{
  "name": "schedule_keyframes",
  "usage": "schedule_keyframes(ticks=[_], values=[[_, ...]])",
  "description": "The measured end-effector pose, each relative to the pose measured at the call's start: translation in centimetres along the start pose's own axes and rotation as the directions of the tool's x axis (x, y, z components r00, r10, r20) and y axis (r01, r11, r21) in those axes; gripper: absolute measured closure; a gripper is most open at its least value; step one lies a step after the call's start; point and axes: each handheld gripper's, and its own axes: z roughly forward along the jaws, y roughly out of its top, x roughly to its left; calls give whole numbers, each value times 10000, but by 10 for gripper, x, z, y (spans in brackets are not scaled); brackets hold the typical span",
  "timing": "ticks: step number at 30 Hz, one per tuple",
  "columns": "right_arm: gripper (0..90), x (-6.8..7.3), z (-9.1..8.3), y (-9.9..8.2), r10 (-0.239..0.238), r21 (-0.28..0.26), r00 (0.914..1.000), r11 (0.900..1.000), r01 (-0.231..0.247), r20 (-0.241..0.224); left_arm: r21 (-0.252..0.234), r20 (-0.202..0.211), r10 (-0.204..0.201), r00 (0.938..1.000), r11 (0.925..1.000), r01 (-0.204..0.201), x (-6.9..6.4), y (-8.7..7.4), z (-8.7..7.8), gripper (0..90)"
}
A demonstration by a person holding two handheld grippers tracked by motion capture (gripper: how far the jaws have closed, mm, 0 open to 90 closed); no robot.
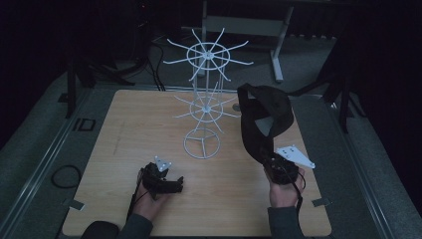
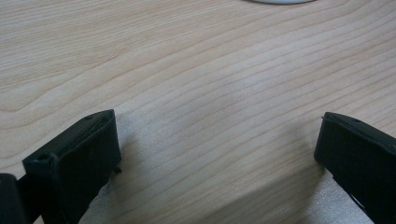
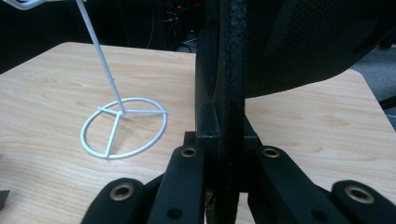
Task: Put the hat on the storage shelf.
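- On the left, near edge of the table [image 1: 119, 129], the left gripper [image 1: 171, 185] lay low over the wood, its jaws spread wide with nothing between them, as the left gripper view showed; the hand [image 1: 152, 196] rested there, forearm coming in from the near side; we judged it idle.
- In the middle stood the white wire rack [image 1: 205, 94], a thin pole on a ring base with two tiers of spoked arms; we judged it light and easy to tip if a strap snagged an arm.
- To the right, the right gripper [image 1: 268, 158] was clamped on the black headgear [image 1: 263, 117], lifted above the table just right of the rack; in the right gripper view its jaws pinched the edge of a padded band [image 3: 224, 93].
- We judged the headgear light and soft, liable to flop and swing; the firmer band edge seemed the best hold.
- The right hand [image 1: 283, 191] pointed the gripper up and away, wrist raised off the table.
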Motion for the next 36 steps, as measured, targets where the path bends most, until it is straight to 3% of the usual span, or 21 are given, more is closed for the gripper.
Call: schedule_keyframes(ticks=[36], values=[[866,3,-3,19,-285,-309,9996,9991,284,-56,-4,-2,-8,10000,10000,8,0,0,0,1]])
